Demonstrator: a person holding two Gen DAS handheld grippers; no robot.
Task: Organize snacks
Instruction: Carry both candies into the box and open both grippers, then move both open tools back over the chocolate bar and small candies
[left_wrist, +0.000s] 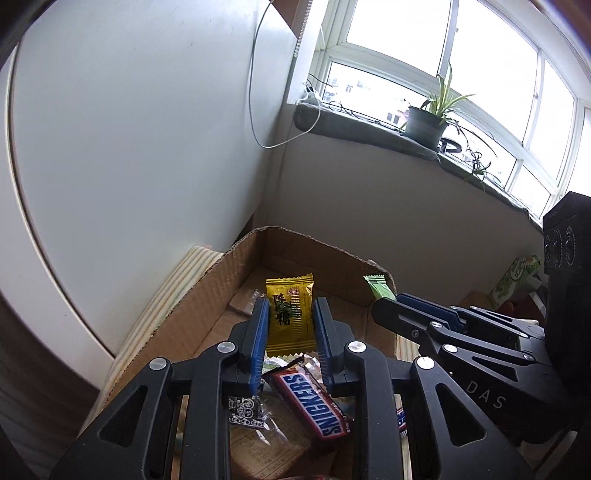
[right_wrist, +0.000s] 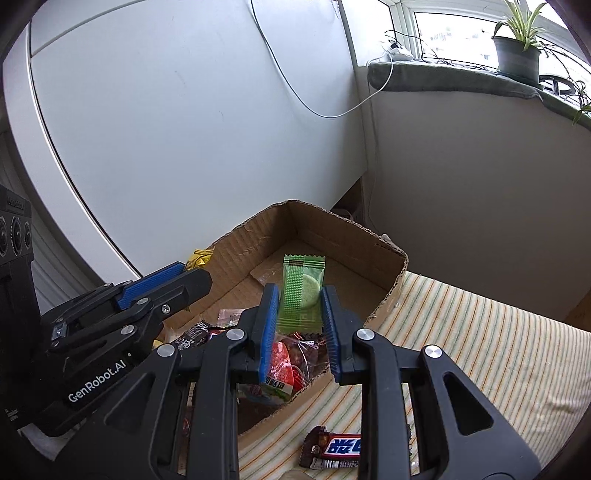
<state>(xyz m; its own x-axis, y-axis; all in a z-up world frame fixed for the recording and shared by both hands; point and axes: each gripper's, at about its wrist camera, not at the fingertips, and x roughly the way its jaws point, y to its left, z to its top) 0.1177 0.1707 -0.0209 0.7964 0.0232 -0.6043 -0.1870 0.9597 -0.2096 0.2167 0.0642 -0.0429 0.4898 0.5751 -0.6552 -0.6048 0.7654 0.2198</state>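
My left gripper (left_wrist: 290, 308) is shut on a yellow candy packet (left_wrist: 290, 314) and holds it above the cardboard box (left_wrist: 221, 280). My right gripper (right_wrist: 299, 295) is shut on a green wafer packet (right_wrist: 301, 291) over the same box (right_wrist: 369, 243). In the left wrist view the right gripper (left_wrist: 388, 299) shows at the right with the green packet tip (left_wrist: 378, 286). In the right wrist view the left gripper (right_wrist: 184, 275) shows at the left with the yellow packet tip (right_wrist: 199, 258). A Snickers bar (left_wrist: 314, 406) lies in the box below.
More wrapped snacks (right_wrist: 284, 365) lie in the box's near end. A dark chocolate bar (right_wrist: 332, 448) lies on the striped cloth (right_wrist: 461, 332) outside the box. A white wall panel stands behind. A windowsill with a potted plant (left_wrist: 424, 122) is at right.
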